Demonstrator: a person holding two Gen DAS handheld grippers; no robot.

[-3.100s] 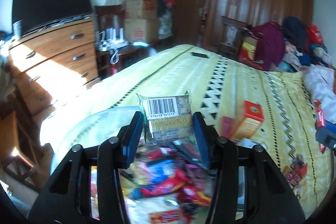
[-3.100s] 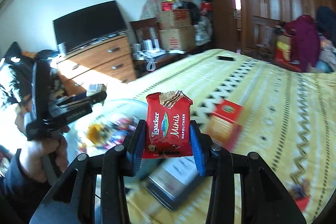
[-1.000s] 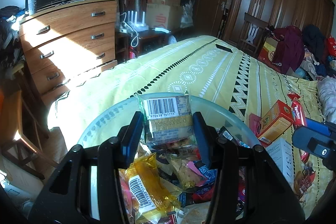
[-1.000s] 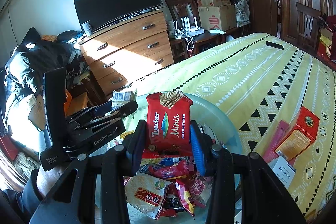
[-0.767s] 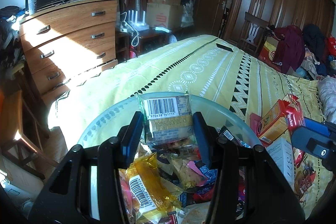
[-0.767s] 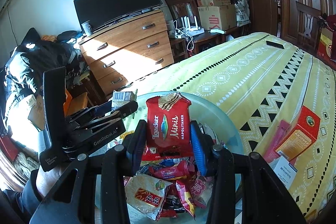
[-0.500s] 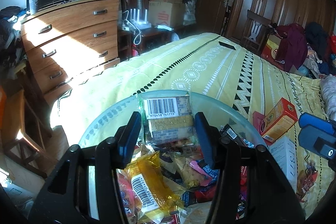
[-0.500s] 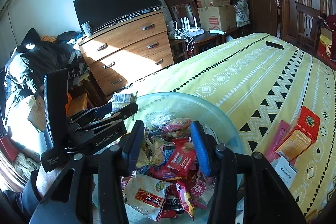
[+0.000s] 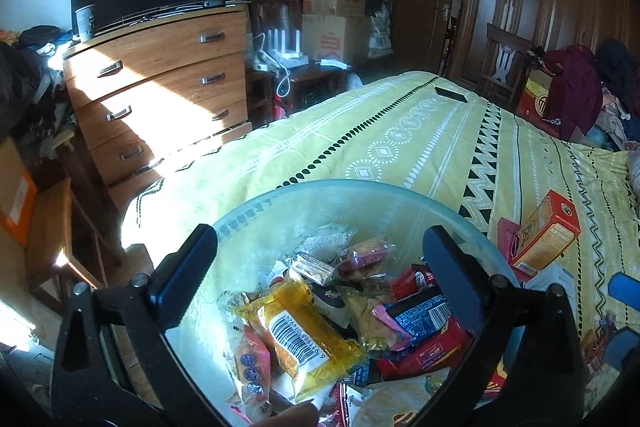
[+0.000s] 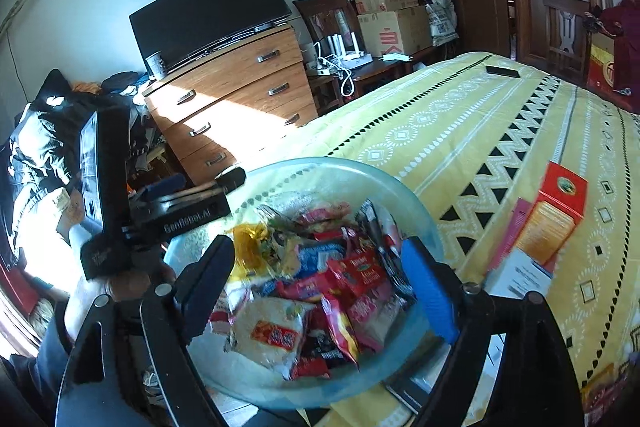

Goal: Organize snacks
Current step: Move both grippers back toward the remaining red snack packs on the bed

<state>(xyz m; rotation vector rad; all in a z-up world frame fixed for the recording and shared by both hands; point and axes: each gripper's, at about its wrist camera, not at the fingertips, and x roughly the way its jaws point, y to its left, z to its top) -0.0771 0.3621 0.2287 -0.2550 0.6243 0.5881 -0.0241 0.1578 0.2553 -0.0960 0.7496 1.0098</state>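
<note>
Hovering over one pale green glass bowl [image 9: 448, 203] are two tools, each with jaws opening wide and nothing between them: the left tool [image 9: 320, 275] and the right tool [image 10: 316, 279]. The bowl sits at the near corner of the bed [image 10: 480, 131], its rim overhanging the bed's edge on the dresser side. Inside lies a heap of wrapped snacks [image 10: 320, 291], too many and too overlapped to count; a yellow packet [image 9: 304, 339] lies on top. Just beside the bowl, on the bedspread, stand one orange box [image 10: 556, 215] and one white box [image 10: 516, 279]. Beyond them the bedspread lies open up to one dark phone [image 10: 503, 71].
</note>
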